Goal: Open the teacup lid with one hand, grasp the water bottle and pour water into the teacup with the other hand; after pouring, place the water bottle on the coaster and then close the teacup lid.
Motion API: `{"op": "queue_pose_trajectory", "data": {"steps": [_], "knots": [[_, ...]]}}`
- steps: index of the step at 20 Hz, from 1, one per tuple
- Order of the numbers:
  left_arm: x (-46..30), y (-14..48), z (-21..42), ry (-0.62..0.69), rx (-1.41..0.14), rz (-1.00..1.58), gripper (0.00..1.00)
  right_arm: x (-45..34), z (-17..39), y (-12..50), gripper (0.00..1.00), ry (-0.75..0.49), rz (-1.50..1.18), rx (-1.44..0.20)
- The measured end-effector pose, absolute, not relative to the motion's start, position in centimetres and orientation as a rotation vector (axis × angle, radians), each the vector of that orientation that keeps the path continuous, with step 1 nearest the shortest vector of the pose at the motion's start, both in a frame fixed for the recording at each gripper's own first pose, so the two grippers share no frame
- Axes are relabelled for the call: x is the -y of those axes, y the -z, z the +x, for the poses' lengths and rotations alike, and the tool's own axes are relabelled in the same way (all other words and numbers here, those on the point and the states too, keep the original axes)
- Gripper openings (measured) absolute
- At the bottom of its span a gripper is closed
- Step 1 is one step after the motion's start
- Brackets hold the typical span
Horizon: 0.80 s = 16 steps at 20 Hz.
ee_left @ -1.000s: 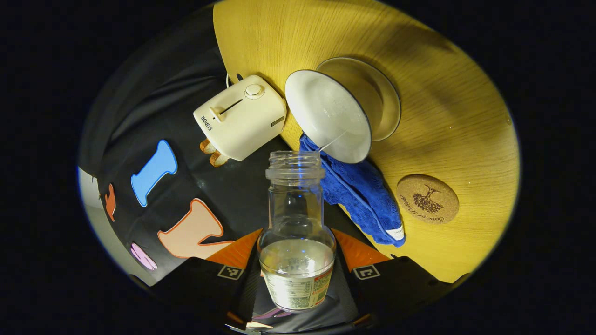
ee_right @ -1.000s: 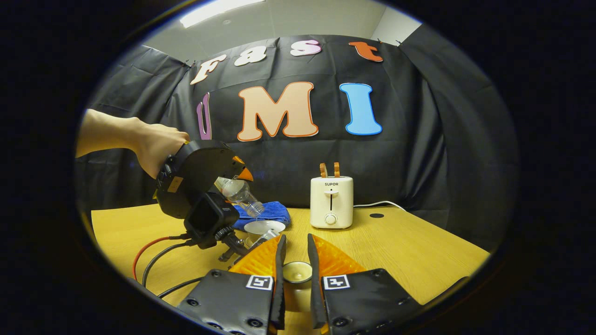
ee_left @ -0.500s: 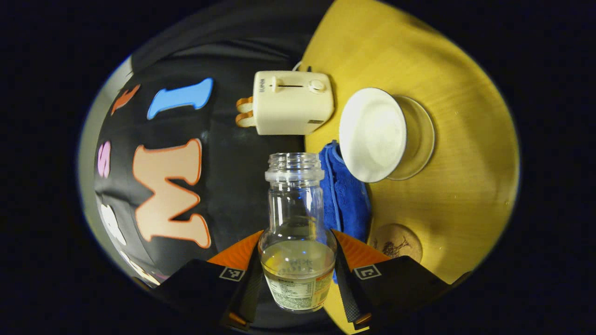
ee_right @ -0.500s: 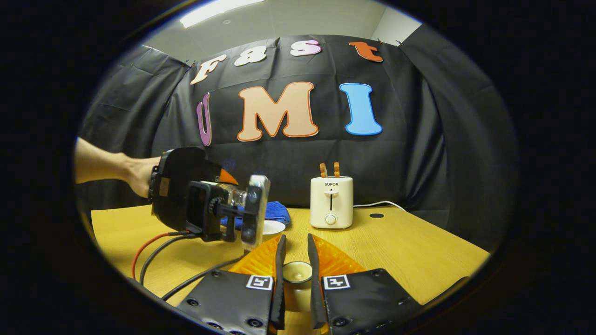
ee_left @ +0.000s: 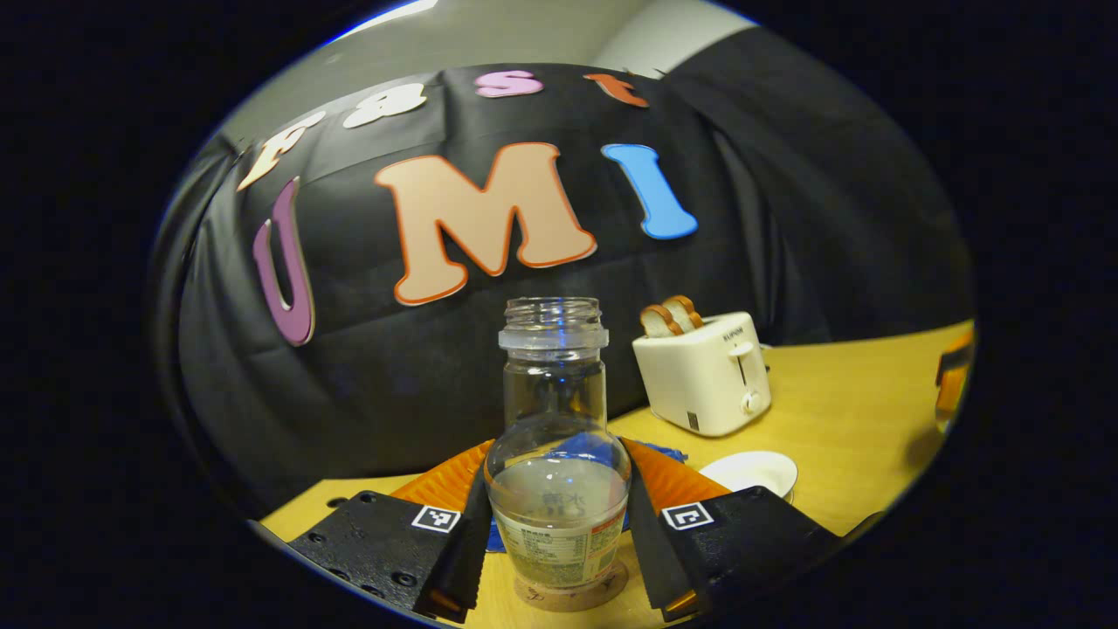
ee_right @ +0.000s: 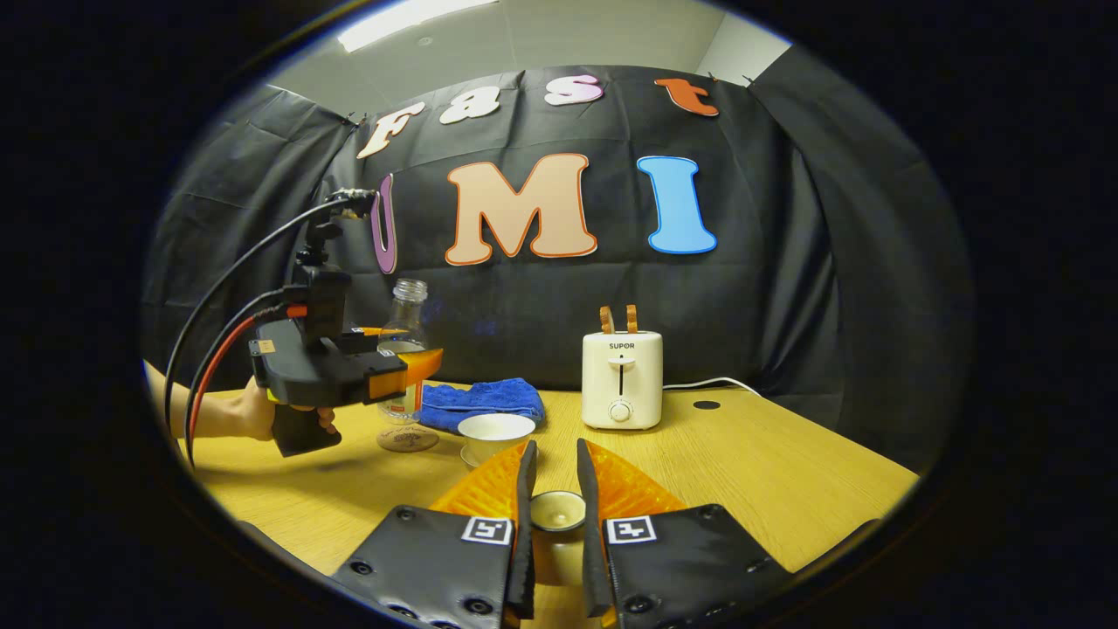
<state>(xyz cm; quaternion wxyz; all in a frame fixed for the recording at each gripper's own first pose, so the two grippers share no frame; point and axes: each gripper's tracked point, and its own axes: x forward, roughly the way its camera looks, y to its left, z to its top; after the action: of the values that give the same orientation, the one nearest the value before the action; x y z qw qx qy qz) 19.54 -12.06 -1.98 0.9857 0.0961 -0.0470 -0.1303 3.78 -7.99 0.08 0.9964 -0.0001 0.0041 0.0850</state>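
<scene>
A clear water bottle, without a cap and part full, stands upright with my left gripper shut on its body. The round cork coaster lies right under its base; I cannot tell whether they touch. In the right gripper view the bottle and left gripper are at the left, over the coaster. The white teacup stands uncovered on its saucer, just right of the coaster. My right gripper is shut on the teacup lid, held above the table nearer than the cup.
A blue cloth lies behind the cup and coaster. The cream toaster with two slices stands at the back, its cord running right. A hand and cables hang behind the left gripper. The wooden table stretches right.
The left gripper has swung the bottle from a tilt over the teacup back to upright and carried it left, over the coaster. The right gripper has kept still with the lid.
</scene>
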Motion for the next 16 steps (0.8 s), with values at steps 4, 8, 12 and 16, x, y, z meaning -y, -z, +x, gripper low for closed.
{"op": "queue_pose_trajectory", "data": {"steps": [4, 8, 12, 16], "knots": [[12.1, 2.1, 19.3, 0.267, 0.064, 0.093, 0.68, 8.0, 3.8, 0.0, 0.25, -0.170, 0.000, -0.009], [11.9, 2.0, 19.6, 0.224, 0.077, 0.068, 0.68, 8.0, 3.8, 0.0, 0.25, -0.170, 0.000, -0.009], [11.6, 2.8, 19.6, 0.223, 0.045, 0.046, 0.68, 8.0, 3.8, 0.0, 0.25, -0.171, 0.000, -0.008], [11.3, 2.8, 19.8, 0.211, 0.054, 0.010, 0.69, 8.1, 3.9, -0.1, 0.25, -0.162, 0.000, -0.006]]}}
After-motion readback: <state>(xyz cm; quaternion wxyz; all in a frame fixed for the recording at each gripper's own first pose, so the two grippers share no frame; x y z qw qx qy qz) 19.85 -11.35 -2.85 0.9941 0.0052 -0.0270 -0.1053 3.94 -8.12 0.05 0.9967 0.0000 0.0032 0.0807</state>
